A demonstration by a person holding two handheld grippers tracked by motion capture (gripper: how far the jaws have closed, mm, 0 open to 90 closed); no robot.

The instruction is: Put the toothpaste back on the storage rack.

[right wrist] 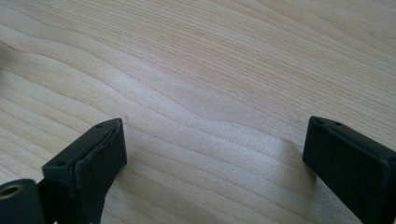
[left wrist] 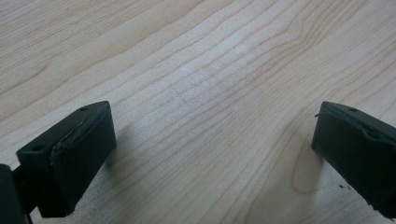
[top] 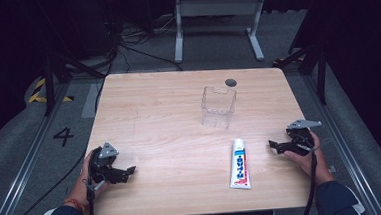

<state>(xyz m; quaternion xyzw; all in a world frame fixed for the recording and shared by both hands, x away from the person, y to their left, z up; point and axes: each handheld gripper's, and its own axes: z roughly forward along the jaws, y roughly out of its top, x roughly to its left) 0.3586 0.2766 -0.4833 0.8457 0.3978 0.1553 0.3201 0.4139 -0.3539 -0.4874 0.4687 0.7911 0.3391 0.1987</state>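
Here, the fingers (left wrist: 70, 158) of the left gripper (left wrist: 212, 156) stand wide apart in the left gripper view, with nothing between them but bare wood grain of the counter (left wrist: 210, 70). In the right gripper view the fingers (right wrist: 88, 168) of the right gripper (right wrist: 215, 161) are likewise spread wide over bare wood, clamped on nothing.

From the high view, the left gripper (top: 127, 172) sits at about 8 o'clock on the counter (top: 154, 114), held in the person's left hand (top: 90, 176), its fingers pointing toward 3 o'clock. The right gripper (top: 273, 145) sits at about 4 o'clock, held in the right hand (top: 309, 153), its fingers pointing toward 9 o'clock at the toothpaste tube (top: 239, 163).

That white tube, with red and blue print, lies flat on the counter at roughly 5 o'clock, its cap end toward 12 o'clock. It lies near the right gripper's fingers but apart from them, and well apart from the left gripper.

Beyond it, toward 1 o'clock from the counter's middle, a clear plastic container (top: 218, 106) stands upright and open-topped, apart from the tube. A small dark round hole (top: 231, 82) marks the counter just past the container.
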